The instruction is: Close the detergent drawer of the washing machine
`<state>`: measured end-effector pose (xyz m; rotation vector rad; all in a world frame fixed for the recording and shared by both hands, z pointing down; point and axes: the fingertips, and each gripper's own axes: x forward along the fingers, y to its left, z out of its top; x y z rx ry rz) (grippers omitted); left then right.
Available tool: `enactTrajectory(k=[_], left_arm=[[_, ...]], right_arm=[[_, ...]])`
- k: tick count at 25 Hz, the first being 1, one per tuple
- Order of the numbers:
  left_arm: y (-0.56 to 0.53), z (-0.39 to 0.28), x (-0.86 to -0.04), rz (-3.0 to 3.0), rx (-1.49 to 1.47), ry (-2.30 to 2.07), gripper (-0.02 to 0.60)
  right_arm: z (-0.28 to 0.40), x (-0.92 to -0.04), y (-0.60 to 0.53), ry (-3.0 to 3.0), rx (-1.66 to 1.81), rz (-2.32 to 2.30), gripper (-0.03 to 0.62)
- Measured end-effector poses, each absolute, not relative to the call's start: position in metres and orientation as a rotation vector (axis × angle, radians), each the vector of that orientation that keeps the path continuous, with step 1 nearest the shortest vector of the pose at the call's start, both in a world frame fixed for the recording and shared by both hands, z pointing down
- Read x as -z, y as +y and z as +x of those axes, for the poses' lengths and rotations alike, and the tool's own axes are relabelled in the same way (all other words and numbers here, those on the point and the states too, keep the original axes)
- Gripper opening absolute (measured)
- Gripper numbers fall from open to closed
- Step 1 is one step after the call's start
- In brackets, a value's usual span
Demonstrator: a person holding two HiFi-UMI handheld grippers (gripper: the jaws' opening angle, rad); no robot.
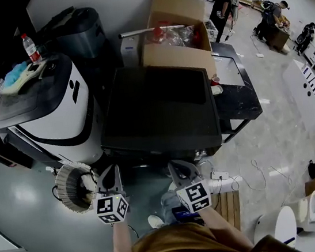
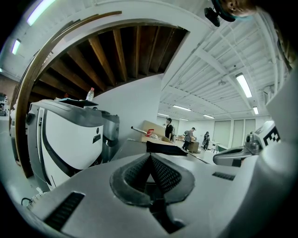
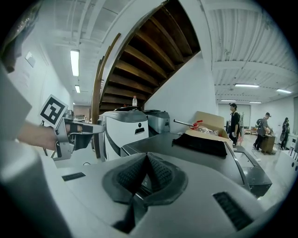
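Both the left tool point(image 1: 111, 178) and right tool point(image 1: 179, 172) (each pressed together, empty) hover near the washing machine point(image 1: 154, 102).

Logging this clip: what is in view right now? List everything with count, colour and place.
black-topped washing machine: one, centre, in front of the person; drawer not visible
white and grey rounded machine: one, left of it
clear plastic bottle with red cap: one, on top of the rounded machine
open cardboard box: one, brown, at the washing machine's far edge
round woven basket: one, beige, on the floor at near left
people: three, far background
left gripper: grey, shut, empty
right gripper: grey, shut, empty
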<state>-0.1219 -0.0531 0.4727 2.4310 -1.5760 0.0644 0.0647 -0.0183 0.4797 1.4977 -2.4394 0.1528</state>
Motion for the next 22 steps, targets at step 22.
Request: enactTrajectory(k=[22], left_arm=[[-0.0551, -0.1192, -0.4817, 2.409, -0.062, -1.573, 0.025]], right_arm=[[0.0755, -0.4874, -0.018, -2.435, -0.176, 1.491, 0.012]])
